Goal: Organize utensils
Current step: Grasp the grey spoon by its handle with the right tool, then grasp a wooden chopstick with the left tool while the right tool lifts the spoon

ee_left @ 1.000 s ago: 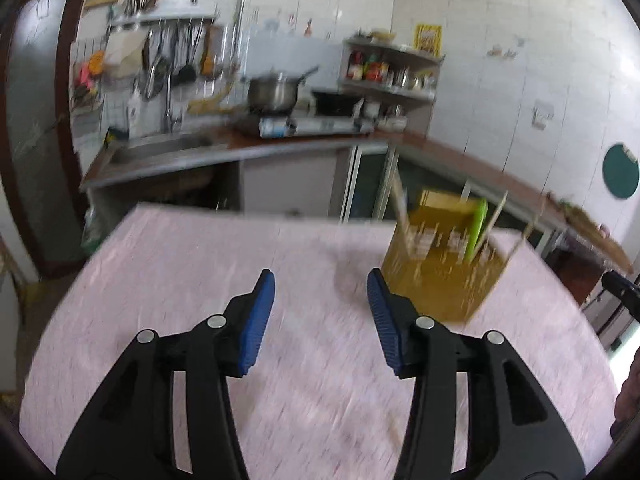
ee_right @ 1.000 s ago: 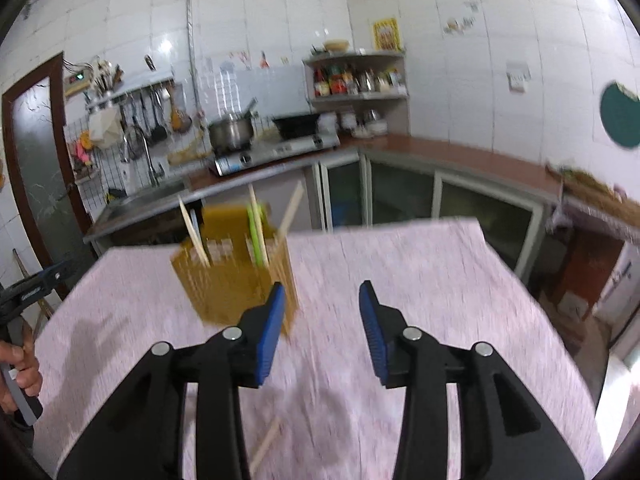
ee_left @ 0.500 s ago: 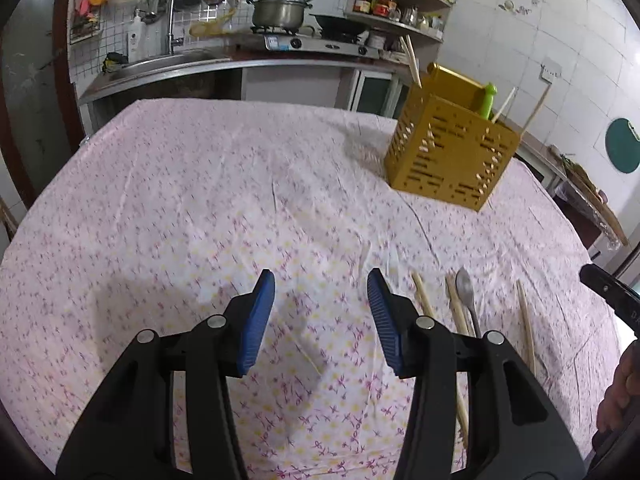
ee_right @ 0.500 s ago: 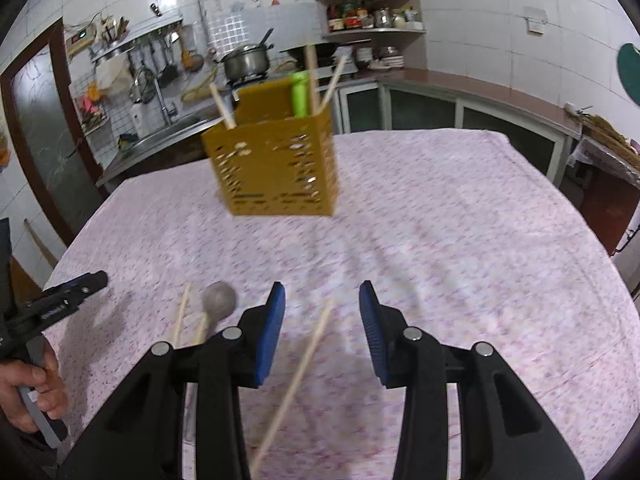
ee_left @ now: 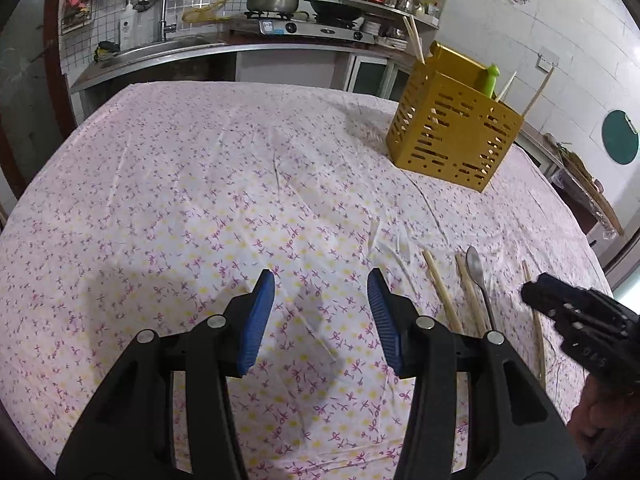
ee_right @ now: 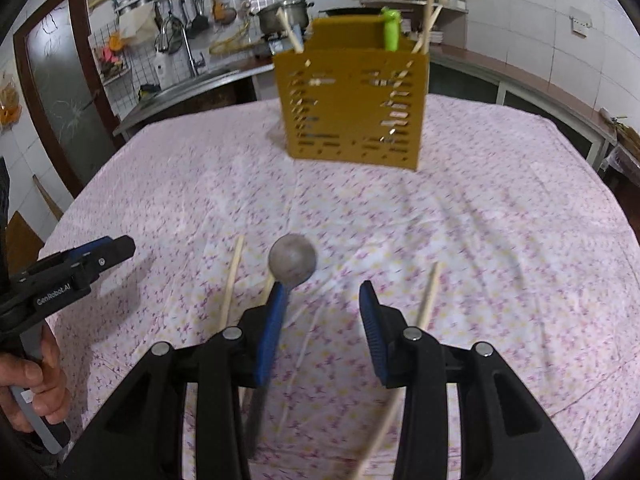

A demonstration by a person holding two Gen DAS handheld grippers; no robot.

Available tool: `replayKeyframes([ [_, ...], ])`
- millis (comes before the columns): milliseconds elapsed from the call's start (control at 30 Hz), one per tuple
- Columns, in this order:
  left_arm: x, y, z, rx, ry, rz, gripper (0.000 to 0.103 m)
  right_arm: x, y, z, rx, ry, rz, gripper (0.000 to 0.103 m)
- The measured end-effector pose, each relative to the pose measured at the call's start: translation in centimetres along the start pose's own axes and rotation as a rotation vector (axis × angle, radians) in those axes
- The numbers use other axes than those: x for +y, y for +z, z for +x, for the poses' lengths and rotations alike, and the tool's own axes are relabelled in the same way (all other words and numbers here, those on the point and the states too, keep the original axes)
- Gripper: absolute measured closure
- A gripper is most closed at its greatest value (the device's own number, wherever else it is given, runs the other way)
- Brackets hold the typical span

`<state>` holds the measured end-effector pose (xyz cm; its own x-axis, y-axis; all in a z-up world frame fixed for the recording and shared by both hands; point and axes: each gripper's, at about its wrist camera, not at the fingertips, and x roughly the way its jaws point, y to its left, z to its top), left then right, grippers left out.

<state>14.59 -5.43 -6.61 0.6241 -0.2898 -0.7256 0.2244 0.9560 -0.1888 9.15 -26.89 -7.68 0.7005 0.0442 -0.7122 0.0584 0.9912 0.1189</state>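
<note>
Blue-padded, the right gripper (ee_right: 322,308) hangs half open and empty over the metal spoon (ee_right: 292,259) and chopsticks (ee_right: 232,280). Only the left wrist view shows the left gripper (ee_left: 322,300), gaping empty above bare floral tablecloth (ee_left: 180,200), open space leftward to its edge. Farther back stands the yellow utensil caddy (ee_left: 452,144), chopsticks inside.
</note>
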Motion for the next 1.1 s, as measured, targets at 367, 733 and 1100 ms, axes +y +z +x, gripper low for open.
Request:
replayKeyframes([
  [367, -2.2, 0.6, 1.9, 0.045, -0.040, 0.013, 0.051, 1.7, -0.3, 3.5, 0.081, -0.023, -0.030, 0.077],
  [733, -7.0, 0.5, 5.4, 0.139, -0.083, 0.080, 0.051, -1.2, 0.8, 4.3, 0.096, -0.043, -0.009, 0.095],
  [1100, -9.4, 0.3, 7.6, 0.133, 0.032, 0.142, 0.057, -2.0, 1.6, 5.5, 0.111, 0.000, -0.032, 0.094],
])
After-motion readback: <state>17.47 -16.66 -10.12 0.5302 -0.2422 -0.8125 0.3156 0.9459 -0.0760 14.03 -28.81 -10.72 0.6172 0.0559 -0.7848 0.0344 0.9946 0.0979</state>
